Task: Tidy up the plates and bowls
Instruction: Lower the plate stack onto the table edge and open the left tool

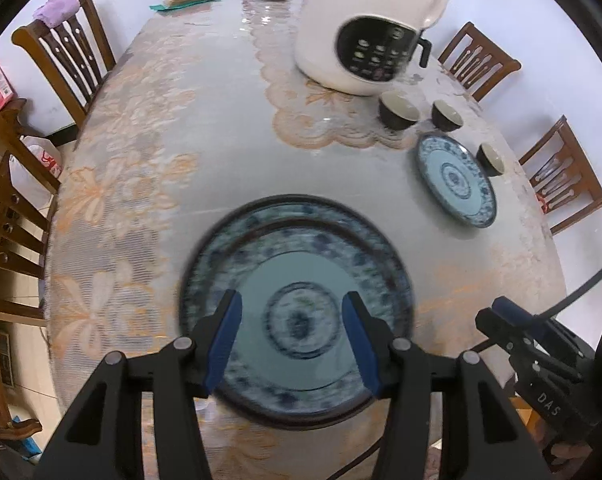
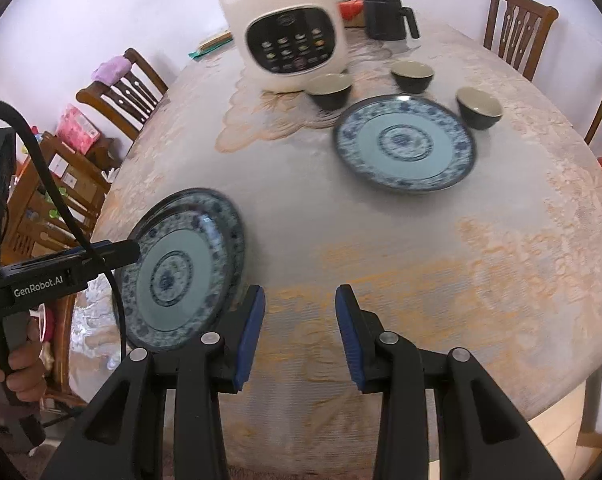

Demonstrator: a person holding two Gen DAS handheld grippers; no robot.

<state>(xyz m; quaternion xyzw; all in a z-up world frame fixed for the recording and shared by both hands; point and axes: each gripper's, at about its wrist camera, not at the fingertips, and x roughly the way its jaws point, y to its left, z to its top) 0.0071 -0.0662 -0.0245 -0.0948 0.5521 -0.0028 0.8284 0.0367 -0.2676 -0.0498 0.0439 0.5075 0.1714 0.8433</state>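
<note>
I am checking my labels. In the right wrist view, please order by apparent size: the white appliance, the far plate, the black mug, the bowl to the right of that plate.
1. White appliance, though it is cut off at the top.
2. Far plate.
3. and 4. Black mug and bowl look alike in size; the mug stands farther away, so I do not rank them.

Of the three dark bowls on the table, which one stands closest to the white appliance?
The leftmost bowl, right at the base of the white appliance. The middle bowl and the right bowl stand farther off, beyond the far plate.
</note>
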